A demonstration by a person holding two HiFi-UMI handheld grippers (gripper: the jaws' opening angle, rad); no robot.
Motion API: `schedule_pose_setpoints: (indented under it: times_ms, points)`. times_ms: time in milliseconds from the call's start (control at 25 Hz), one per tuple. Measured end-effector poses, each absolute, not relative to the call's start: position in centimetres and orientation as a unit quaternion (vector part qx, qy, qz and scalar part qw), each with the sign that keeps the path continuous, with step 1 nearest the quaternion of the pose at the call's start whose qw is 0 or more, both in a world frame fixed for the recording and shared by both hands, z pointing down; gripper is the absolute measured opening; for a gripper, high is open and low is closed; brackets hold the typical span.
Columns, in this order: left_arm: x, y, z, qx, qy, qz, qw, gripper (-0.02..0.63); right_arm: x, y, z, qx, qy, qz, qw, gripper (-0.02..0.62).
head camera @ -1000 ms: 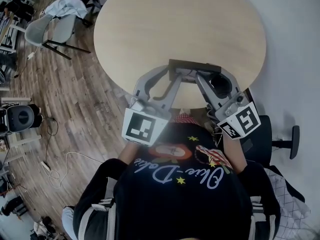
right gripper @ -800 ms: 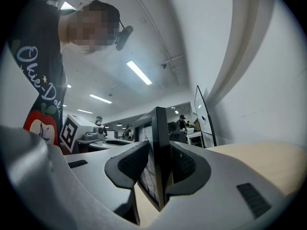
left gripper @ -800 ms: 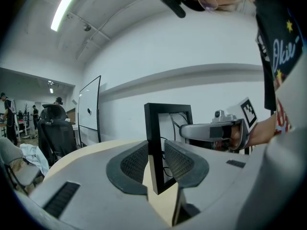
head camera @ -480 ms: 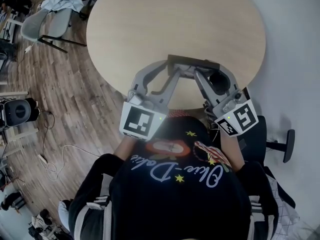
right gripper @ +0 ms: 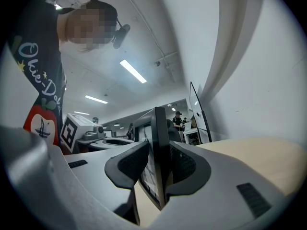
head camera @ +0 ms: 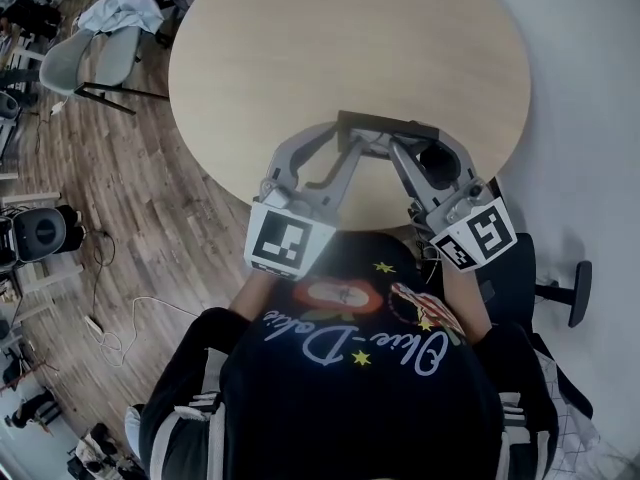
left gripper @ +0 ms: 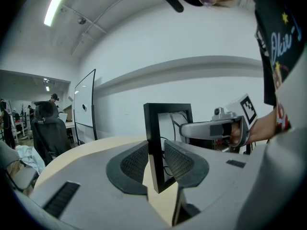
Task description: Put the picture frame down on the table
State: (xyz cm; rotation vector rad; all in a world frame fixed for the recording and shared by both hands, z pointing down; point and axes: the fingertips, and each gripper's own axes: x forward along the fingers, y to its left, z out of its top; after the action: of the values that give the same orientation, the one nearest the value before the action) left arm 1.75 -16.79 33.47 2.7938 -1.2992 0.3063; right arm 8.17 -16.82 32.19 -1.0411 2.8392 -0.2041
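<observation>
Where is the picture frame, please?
Head view, centre: the picture frame is clamped between the left gripper and right gripper, over the table near its edge.

The black rectangular picture frame (head camera: 388,126) stands upright, edge-on from above, a thin dark bar running side to side over the round light-wood table (head camera: 300,48), close to the table's near edge and right of its middle. The left gripper (head camera: 348,148) clamps its left end and the right gripper (head camera: 397,152) its right end. Whether its lower edge touches the wood cannot be told.
</observation>
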Motion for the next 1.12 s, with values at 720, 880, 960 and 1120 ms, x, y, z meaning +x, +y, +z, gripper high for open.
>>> schedule_pose_setpoints:
  times_ms: [720,880,960,1120]
  points:
    - [0.8,-20.5,37.5,0.905,-0.400,0.131,0.056,0.103,7.1,-20.4,36.1,-0.363,0.926,-0.101,0.025,0.098]
    - [0.6,-20.9,38.8,0.905,-0.397,0.139,0.067,0.101,6.9,-20.9,37.3,-0.366,0.925,-0.106,0.013,0.097]
    - [0.5,-21.1,39.6,0.905,-0.394,0.144,0.072,0.101,6.8,-21.1,38.0,-0.368,0.924,-0.109,0.006,0.098]
    - [0.2,-21.4,40.8,0.906,-0.388,0.151,0.082,0.101,6.5,-21.3,39.1,-0.373,0.921,-0.115,-0.005,0.097]
